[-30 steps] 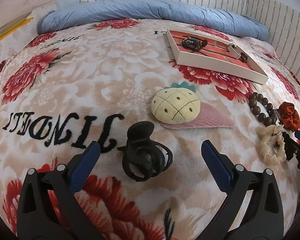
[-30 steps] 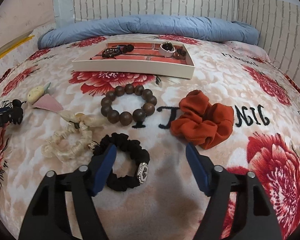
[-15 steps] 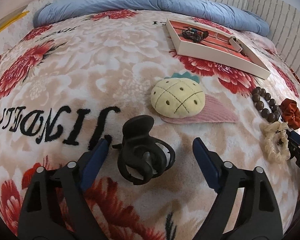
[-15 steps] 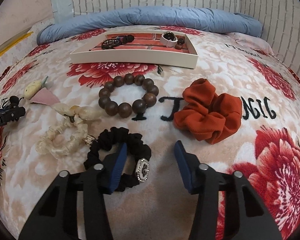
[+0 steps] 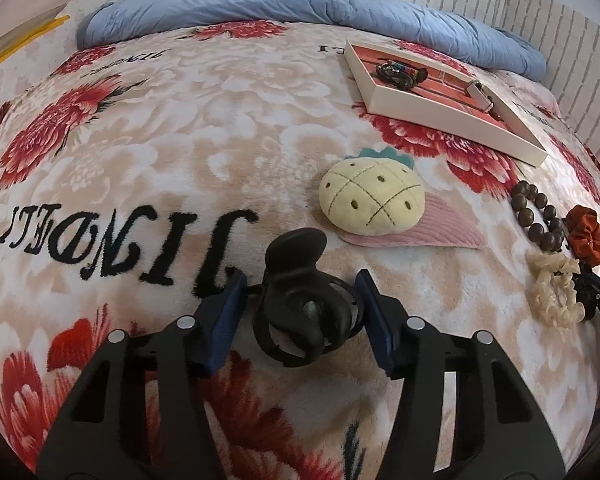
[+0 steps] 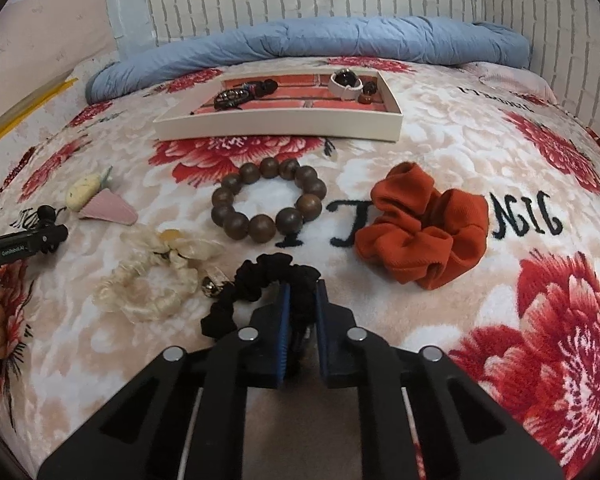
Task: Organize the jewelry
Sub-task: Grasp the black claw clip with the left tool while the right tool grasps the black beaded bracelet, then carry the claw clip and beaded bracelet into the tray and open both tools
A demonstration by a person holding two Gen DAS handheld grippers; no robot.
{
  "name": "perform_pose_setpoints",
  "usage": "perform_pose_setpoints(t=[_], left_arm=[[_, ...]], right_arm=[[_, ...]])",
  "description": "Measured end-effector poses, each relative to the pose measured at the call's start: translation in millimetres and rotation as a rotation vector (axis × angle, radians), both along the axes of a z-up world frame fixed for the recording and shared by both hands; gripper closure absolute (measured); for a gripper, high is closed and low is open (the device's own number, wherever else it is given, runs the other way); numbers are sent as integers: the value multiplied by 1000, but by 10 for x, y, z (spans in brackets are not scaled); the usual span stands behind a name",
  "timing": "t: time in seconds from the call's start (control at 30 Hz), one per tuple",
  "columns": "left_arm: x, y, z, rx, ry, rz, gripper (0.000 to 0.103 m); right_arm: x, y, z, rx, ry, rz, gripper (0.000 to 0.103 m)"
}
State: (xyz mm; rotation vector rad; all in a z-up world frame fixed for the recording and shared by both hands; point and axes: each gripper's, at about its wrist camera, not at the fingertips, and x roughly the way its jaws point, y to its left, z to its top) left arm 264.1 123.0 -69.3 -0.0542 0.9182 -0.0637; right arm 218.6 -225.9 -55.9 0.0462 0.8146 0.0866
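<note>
Both jaws have just been closing: right hand-held gripper (image 6: 300, 300) pinches the black scrunchie (image 6: 260, 284), hiding its charm; left hand-held gripper (image 5: 300, 300) brackets the claw clip (image 5: 300, 308), contact unclear.

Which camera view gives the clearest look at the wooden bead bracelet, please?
The right wrist view: the bead bracelet lies whole and central there. The left wrist view shows it small at the right edge, distorted.

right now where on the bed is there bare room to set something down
Free: the wide blanket stretch left of the pineapple plush, back to the blue duvet; also the patch right of the orange scrunchie. Crowded: around the bead bracelet, cream scrunchie and black scrunchie before the tray.
</note>
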Motion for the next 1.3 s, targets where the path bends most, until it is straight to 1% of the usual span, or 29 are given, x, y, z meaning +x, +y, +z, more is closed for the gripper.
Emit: perform_pose_setpoints(t=[0.33, 0.5, 0.7, 0.8, 1.0, 1.13, 1.3], left_arm=[[-122, -3, 156, 7, -59, -4, 48], [-146, 1, 288, 16, -90, -3, 48], [-41, 4, 538, -26, -127, 3, 48], [62, -71, 641, -41, -138, 1, 48], [444, -376, 846, -58, -161, -27, 48], [733, -662, 945, -57, -178, -60, 48], [1100, -991, 961, -50, -172, -86, 48]], right_arm=[[-31, -5, 131, 9, -44, 22, 91], [33, -13, 284, 6, -81, 39, 91], [197, -67, 502, 30, -127, 50, 91], [323, -77, 614, 25, -152, 58, 91], [699, -121, 834, -3, -191, 65, 91], [1009, -168, 913, 0, -188, 63, 91], [1410, -177, 948, -15, -185, 55, 91]])
